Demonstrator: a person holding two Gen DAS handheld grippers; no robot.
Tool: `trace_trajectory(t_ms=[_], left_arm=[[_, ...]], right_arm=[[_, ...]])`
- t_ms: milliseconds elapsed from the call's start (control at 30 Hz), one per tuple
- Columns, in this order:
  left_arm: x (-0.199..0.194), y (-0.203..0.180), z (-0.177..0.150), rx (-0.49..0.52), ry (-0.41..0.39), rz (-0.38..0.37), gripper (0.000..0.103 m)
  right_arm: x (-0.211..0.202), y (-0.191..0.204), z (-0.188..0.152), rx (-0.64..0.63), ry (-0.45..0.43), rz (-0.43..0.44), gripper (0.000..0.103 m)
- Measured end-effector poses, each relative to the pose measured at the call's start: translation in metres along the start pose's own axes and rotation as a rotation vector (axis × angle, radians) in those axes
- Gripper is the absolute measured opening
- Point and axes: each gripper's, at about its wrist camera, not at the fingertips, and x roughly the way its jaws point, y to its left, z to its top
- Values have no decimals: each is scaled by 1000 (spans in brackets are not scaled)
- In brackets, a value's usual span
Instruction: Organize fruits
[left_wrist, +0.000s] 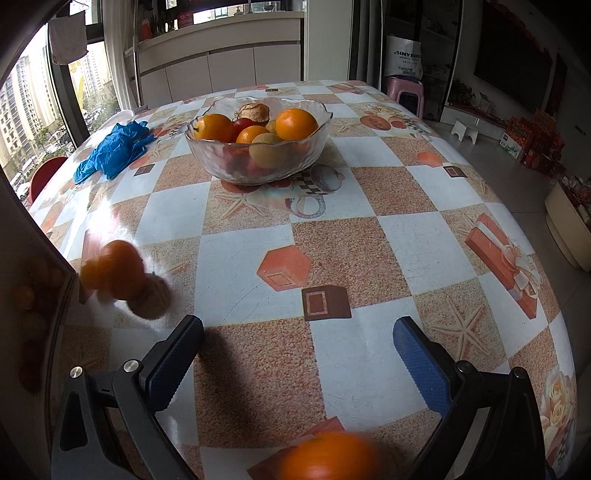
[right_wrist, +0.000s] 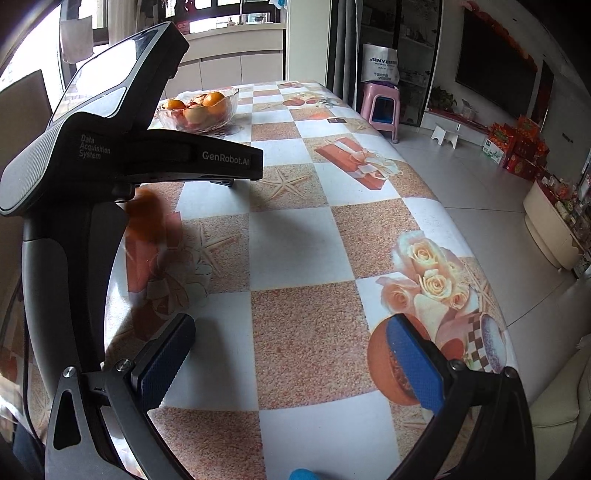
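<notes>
The tabletop (left_wrist: 424, 236), covered in a checked cloth, filled both views. A glass bowl (left_wrist: 258, 147) stood toward its far side at 12 o'clock from the left gripper (left_wrist: 295, 365), well apart from it, already holding oranges and other fruit. Blue gloves (left_wrist: 110, 151) lay at about 10 o'clock, beside the bowl.

Loose fruit was blurred. An orange (left_wrist: 118, 269) touched a brown fruit (left_wrist: 151, 299) near the tabletop's left edge, at 10 o'clock from the left fingers (left_wrist: 173, 362) and just beside them. Another orange (left_wrist: 328, 461) sat at 6 o'clock, under the gripper at the frame's bottom edge. Being round, none offered a long axis to align with.

Both pairs of fingers were spread wide and held nothing. The right gripper (right_wrist: 291, 369) hovered over bare cloth near the right edge, with the left device between it and the fruit.

Judged from this, the left hand was nearer every loose fruit and was best placed for the next pick, then a carry toward 12 o'clock.
</notes>
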Motion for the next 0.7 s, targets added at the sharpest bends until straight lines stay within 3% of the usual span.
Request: trace_trajectory(t_ms=[433, 700], left_arm=[[0, 0, 0, 0, 0, 0, 103], [0, 0, 0, 0, 0, 0, 103]], right_arm=[[8, -5, 14, -24, 33, 33, 103], [18, -36, 32, 79, 38, 58, 103]])
